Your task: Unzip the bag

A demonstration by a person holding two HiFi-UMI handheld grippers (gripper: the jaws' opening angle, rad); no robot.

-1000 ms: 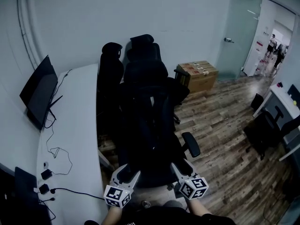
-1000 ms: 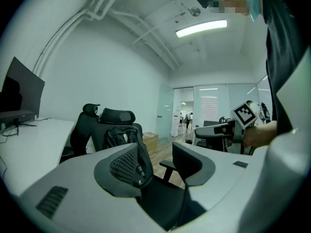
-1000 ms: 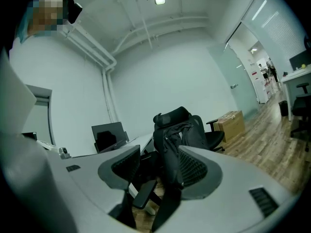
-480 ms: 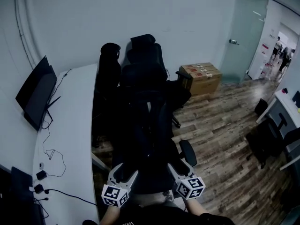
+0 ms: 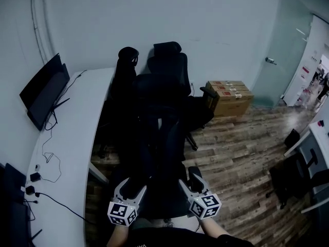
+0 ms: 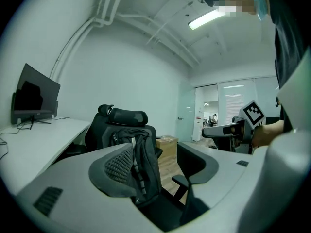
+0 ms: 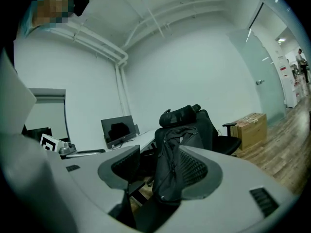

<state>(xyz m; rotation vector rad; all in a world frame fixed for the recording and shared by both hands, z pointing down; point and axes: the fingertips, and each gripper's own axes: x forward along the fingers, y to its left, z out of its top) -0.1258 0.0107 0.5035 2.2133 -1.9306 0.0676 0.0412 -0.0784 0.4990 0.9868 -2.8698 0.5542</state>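
Note:
A black backpack (image 5: 160,138) stands upright on the seat of a black office chair (image 5: 165,68), leaning on its backrest. It shows between the jaws in the left gripper view (image 6: 142,165) and in the right gripper view (image 7: 171,165), still some way off. My left gripper (image 5: 131,186) hovers before the chair's front left; its jaws have just been opening and nothing is between them. To its right, my right gripper (image 5: 186,178) is held level with it, open and empty. Each gripper shows in the other's view: the right gripper (image 6: 241,126) and the left gripper (image 7: 62,148).
A curved white desk (image 5: 67,138) runs along the left with a monitor (image 5: 46,89) and cables. More black chairs stand behind the backpack's chair. A cardboard box (image 5: 229,94) sits on the wood floor (image 5: 236,158) by a glass door at the right.
The head view has shifted, so the desk and chairs sit further right in the picture. Both grippers have moved with it and lie lower in the frame. The left jaws stand wider apart.

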